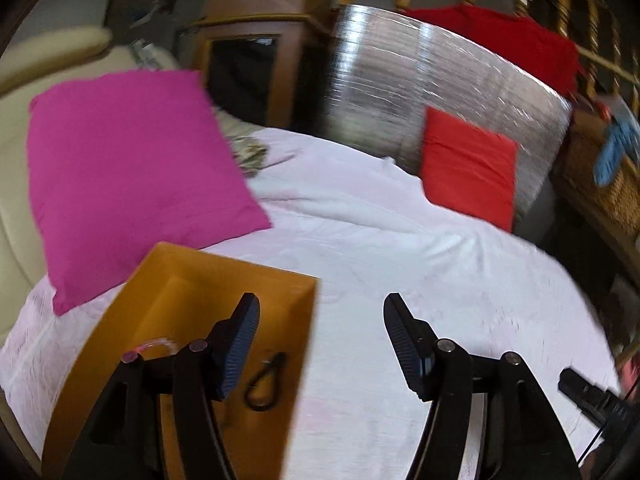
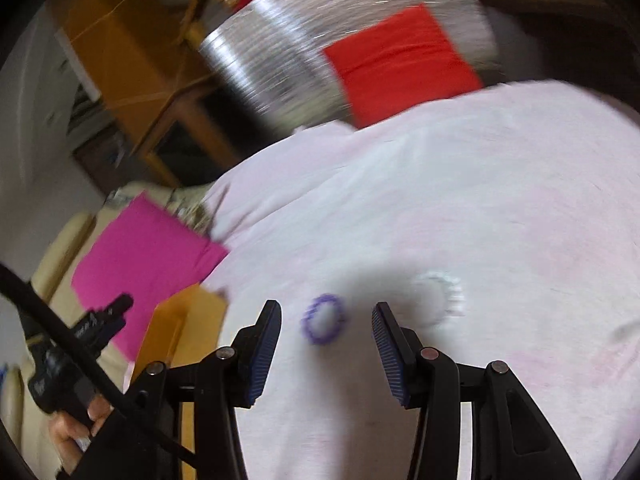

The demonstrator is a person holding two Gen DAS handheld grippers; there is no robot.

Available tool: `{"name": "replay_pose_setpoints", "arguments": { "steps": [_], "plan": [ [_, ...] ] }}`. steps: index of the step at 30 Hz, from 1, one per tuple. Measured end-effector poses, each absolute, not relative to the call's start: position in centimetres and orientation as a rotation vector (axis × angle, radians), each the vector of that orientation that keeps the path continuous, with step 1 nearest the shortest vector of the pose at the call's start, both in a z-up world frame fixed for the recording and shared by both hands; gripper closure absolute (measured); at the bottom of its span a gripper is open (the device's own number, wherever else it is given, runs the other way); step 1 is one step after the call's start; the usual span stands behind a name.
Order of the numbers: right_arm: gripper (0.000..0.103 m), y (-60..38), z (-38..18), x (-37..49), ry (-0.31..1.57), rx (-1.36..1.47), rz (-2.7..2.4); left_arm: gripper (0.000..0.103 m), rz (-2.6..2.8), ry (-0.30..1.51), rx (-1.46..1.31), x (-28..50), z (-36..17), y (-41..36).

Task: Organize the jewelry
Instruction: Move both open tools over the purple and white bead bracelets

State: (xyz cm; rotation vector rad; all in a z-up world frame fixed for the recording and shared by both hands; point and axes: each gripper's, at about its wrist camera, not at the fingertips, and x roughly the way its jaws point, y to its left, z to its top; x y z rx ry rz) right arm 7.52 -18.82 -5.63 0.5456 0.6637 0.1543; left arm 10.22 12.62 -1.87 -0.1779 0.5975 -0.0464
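Bedding first: a pale pink, softly wrinkled sheet (image 1: 380, 240) covers the whole surface, with two square fabric cushions on it, one magenta cushion (image 1: 128, 176) and one red cushion (image 1: 468, 168), the red one leaning on a shiny silver ribbed panel (image 1: 420, 92). One orange tray (image 1: 120, 316), rectangular, smooth and shallow-walled, sits beside the magenta cushion. Inside it lie two pieces: a thin black cord loop (image 1: 266, 382) and a small pinkish beaded piece (image 1: 160, 345), half hidden behind the gripper arm. Out on the sheet, well clear of the tray, lie two beaded bracelets just beside each other: one purple bracelet (image 2: 324, 319) and one white bracelet (image 2: 444, 294), both blurred rings. The left gripper (image 1: 320, 344) hovers over the tray's right edge, its ribbed blue pads spread apart and grasping nothing. The right gripper (image 2: 326, 354) hangs above the sheet, fingers likewise released, the purple bracelet seen between them, untouched.
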Motion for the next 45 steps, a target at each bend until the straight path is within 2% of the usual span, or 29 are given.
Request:
{"name": "replay_pose_setpoints", "arguments": {
  "steps": [8,17,45],
  "plan": [
    [0.053,-24.2,-7.3,7.0,0.722,0.624,0.075,0.035,-0.081,0.634,-0.024,10.2,-2.9,5.7],
    [0.053,-25.3,-6.8,5.7,0.734,0.602,0.089,0.032,-0.088,0.665,0.059,9.7,-4.3,1.8],
    [0.053,-23.0,-6.7,5.8,0.763,0.514,0.097,0.031,-0.08,0.687,0.144,8.7,-5.0,0.7]
  ]
}}
